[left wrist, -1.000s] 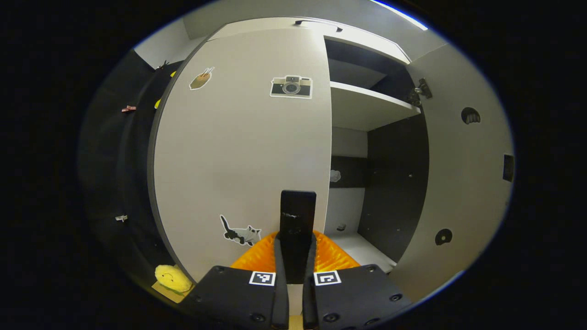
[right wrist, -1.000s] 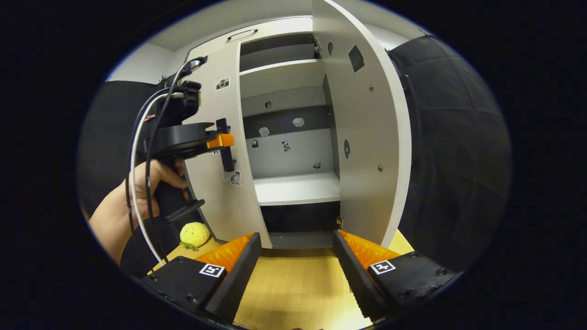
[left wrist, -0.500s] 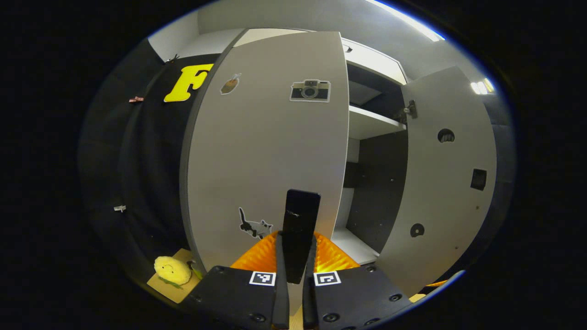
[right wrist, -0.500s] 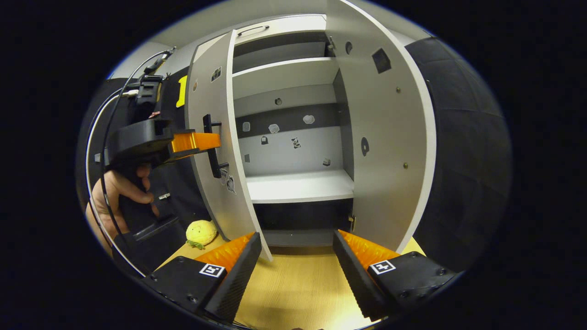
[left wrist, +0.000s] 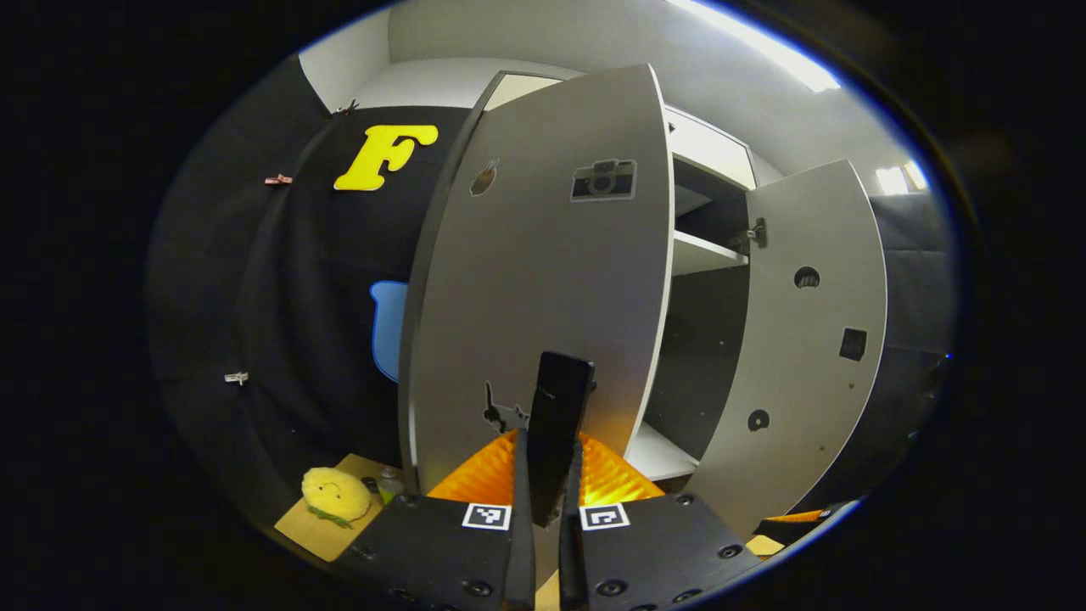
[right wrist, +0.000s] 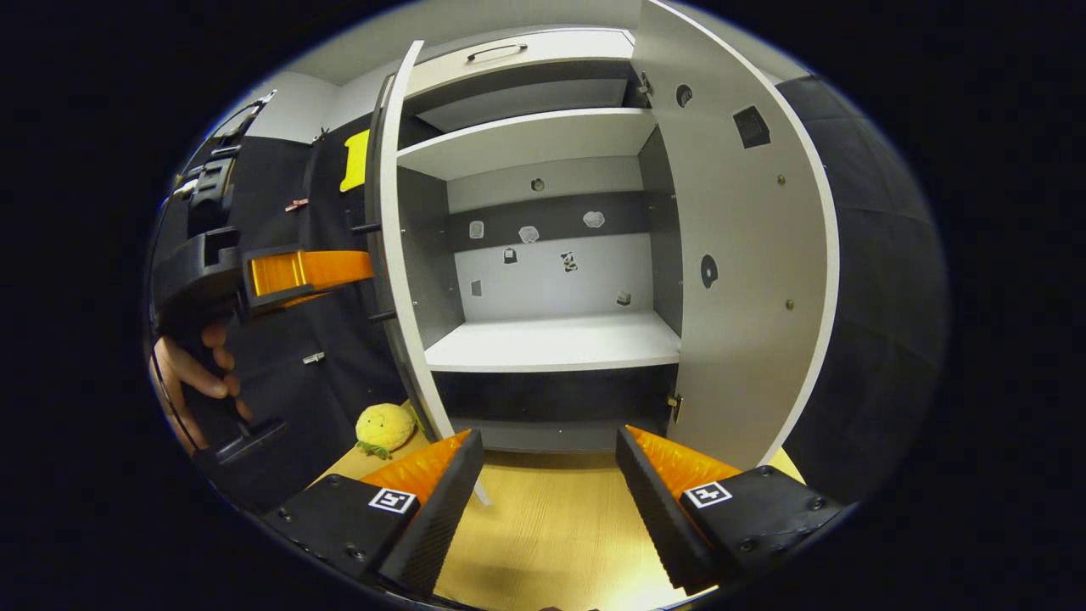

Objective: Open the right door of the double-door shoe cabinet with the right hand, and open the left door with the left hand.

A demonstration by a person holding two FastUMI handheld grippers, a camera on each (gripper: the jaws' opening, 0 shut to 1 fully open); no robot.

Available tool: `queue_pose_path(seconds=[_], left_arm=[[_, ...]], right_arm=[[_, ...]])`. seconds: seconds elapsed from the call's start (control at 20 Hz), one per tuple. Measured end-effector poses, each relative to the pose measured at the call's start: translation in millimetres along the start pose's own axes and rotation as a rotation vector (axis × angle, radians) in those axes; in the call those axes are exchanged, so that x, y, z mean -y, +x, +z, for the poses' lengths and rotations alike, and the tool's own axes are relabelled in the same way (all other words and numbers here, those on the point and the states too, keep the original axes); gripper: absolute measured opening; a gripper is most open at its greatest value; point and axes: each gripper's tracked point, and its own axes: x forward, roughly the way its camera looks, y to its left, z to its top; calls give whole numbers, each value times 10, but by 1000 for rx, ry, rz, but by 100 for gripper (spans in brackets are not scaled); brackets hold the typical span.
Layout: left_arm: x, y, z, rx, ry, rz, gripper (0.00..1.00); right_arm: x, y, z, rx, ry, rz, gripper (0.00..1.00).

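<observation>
The grey left door (left wrist: 534, 288), marked with a camera sticker, stands swung well out from the cabinet. My left gripper (left wrist: 550, 462) is shut on its black bar handle (left wrist: 562, 399). In the right gripper view that door (right wrist: 392, 255) shows nearly edge-on, and the left gripper (right wrist: 356, 270), held by a hand (right wrist: 191, 378), clamps the handle from the left. The right door (right wrist: 747, 280) is swung wide open; it appears as the right door (left wrist: 806, 339) in the left gripper view too. My right gripper (right wrist: 550, 462) hangs open over the wooden floor, in front of the cabinet, holding nothing.
Inside the cabinet are a white lower shelf (right wrist: 551, 339) and an upper shelf (right wrist: 526, 136), with small stickers on the back wall. A yellow plush toy (right wrist: 383, 427) lies on the wooden floor (right wrist: 543, 543) by the left door's foot. Black cloth walls flank both sides.
The left door has swung much farther open, pulled by my left gripper on its handle. The right gripper stays open and about where it was.
</observation>
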Motion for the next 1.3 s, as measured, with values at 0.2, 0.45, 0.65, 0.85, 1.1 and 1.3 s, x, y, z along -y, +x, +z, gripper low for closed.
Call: queue_pose_path(seconds=[0.2,0.45,0.65,0.85,1.1,1.3], left_arm=[[-196,-230,28,15,-19,25,12],[-581,-425,88,14,8,73,8],[-1038,-545,139,9,48,143,5],[-1487,-601,170,18,59,182,5],[-1479,-602,58,-13,67,156,5],[-1388,-827,67,-39,88,170,5]], right_arm=[[-99,-61,-74,-9,-4,-9,98],[-262,-104,-112,-8,-4,-6,99],[-313,-142,-126,1,-22,-23,99],[-252,-156,-150,-8,-26,-70,98],[-35,-236,-100,-19,-57,-138,99],[141,-325,78,23,-63,-153,99]])
